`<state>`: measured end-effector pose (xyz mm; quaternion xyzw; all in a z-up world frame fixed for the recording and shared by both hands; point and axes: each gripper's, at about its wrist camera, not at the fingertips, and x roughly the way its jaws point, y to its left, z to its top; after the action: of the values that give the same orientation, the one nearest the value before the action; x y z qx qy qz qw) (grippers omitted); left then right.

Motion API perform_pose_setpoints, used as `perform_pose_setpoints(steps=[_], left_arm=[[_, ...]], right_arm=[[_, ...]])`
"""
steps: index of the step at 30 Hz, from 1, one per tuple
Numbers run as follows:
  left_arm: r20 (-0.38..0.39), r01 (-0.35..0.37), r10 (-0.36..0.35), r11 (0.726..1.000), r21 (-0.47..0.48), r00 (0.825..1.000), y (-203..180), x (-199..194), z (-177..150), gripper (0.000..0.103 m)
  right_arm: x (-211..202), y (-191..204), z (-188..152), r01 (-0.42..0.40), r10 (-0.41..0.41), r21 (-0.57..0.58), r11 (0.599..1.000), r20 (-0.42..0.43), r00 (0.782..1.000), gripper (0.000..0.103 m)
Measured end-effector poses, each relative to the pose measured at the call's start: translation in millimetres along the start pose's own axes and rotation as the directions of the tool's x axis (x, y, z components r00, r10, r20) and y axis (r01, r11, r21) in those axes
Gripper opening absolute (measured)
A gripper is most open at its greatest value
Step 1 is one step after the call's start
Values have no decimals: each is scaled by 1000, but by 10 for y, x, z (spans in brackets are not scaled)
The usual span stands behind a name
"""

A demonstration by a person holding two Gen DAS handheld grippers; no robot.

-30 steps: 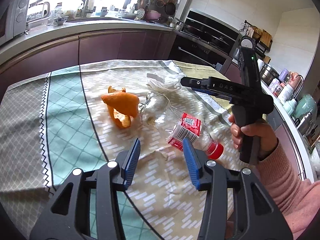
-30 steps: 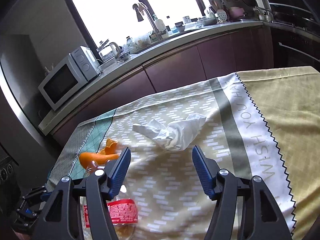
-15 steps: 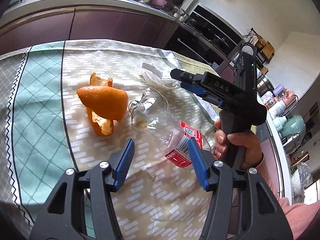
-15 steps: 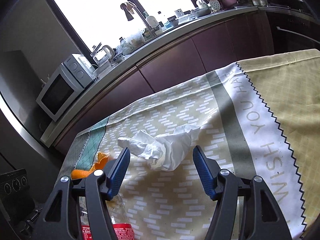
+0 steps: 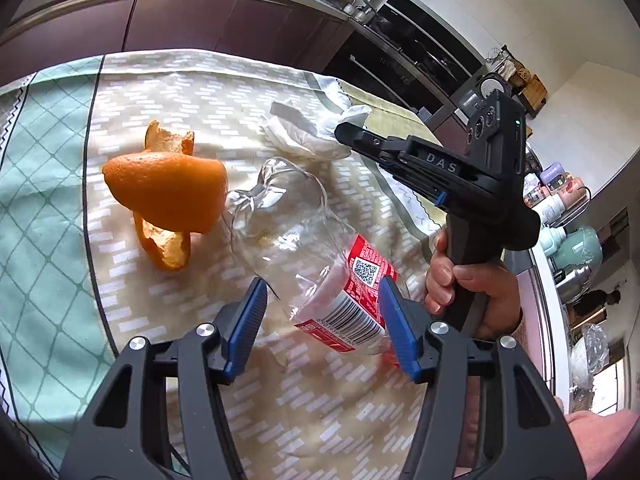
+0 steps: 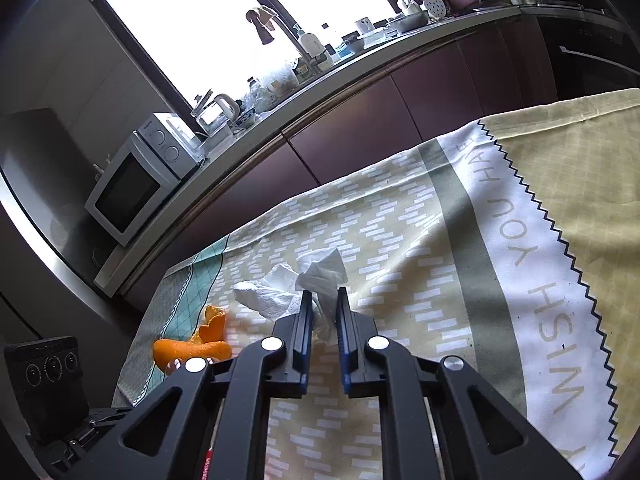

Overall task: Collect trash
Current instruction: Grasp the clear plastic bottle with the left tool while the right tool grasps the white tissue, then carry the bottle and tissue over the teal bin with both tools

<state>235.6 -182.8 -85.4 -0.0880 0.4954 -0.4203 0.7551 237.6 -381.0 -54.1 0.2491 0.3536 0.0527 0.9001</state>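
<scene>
On the table, toward its left side, the orange peel point(image 5: 168, 196) lay untouched. Just right of it lay the plastic bottle point(image 5: 320, 264); my left gripper point(image 5: 320, 328) stood wide around its labelled end, not yet squeezing, having come much closer than 1 second ago. Nearer the far edge, my right gripper point(image 6: 323, 312), wide open 0.5 seconds back, had pinched narrow on the crumpled tissue point(image 6: 296, 284). All 3 pieces were still on the tablecloth point(image 6: 500, 240); nothing collected.
</scene>
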Motion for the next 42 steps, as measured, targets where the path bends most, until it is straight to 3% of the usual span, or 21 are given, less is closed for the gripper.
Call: perform_pose_setpoints(steps=[2, 4, 13, 20, 28, 36, 42], left_arm=[[3, 10, -10, 1000, -13, 1000, 21, 32, 26, 54], [4, 25, -25, 999, -26, 1000, 40, 45, 42, 45], [53, -25, 23, 999, 44, 998, -109, -101, -17, 41], [122, -55, 47, 996, 66, 991, -146, -512, -177, 37], [193, -134, 122, 990, 51, 973, 9, -1130, -479, 36], [265, -249, 239, 968, 4, 934, 273, -1856, -803, 36], [324, -340, 339, 939, -53, 883, 483, -2437, -1019, 36]], right_arm=[[-49, 22, -17, -10, 10, -7, 1000, 9, 1000, 8], [-111, 37, -41, -23, 23, -9, 1000, 18, 1000, 8], [-537, 34, -179, -81, 81, 1, 997, 85, 993, 7], [-854, 313, -264, -130, 137, -64, 989, 116, 984, 7], [-890, 795, -435, -207, 219, -136, 969, 76, 973, 7], [-731, 1359, -594, -302, 309, -197, 933, 4, 951, 7], [-489, 1820, -691, -383, 376, -235, 894, -74, 924, 7]])
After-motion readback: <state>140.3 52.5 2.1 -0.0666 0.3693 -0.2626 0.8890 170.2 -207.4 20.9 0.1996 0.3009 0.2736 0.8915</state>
